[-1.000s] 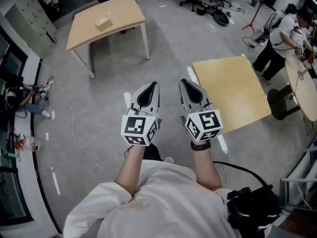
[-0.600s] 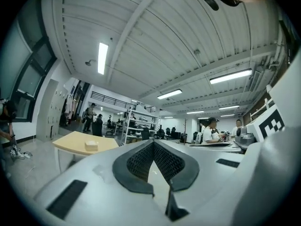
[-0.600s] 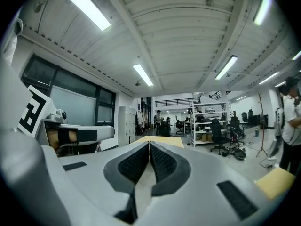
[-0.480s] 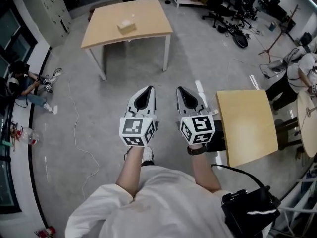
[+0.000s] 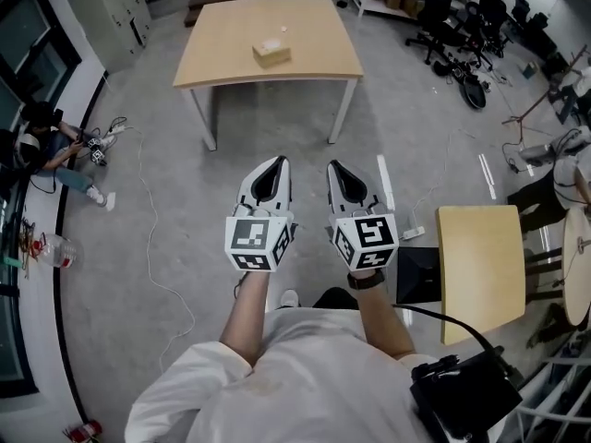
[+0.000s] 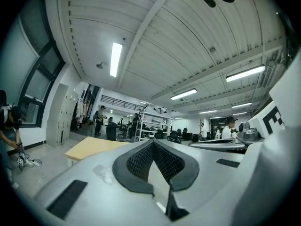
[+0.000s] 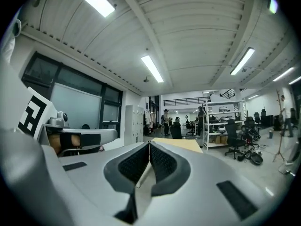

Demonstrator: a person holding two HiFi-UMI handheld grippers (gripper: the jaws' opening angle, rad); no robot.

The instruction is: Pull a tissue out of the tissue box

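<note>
A small tan tissue box (image 5: 271, 53) sits on a light wooden table (image 5: 222, 58) far ahead of me in the head view. My left gripper (image 5: 273, 167) and right gripper (image 5: 338, 171) are held side by side at chest height, pointing level toward that table and well short of it. Both pairs of jaws meet at the tips with nothing between them. In the left gripper view the table (image 6: 94, 147) shows beyond the shut left gripper (image 6: 153, 142). The table's edge (image 7: 181, 145) shows past the shut right gripper (image 7: 149, 144) in the right gripper view.
A second wooden table (image 5: 482, 264) stands close at my right, with a dark box (image 5: 417, 276) beside it. Cables (image 5: 152, 247) trail across the grey floor at left, where a person (image 5: 42, 146) crouches by the wall. Office chairs (image 5: 462, 26) and shelving stand at the back right.
I have walked forward: the table with the tissue box has come nearer and moved toward the middle of the view, and the right-hand table has slid back. Both grippers stay shut and together.
</note>
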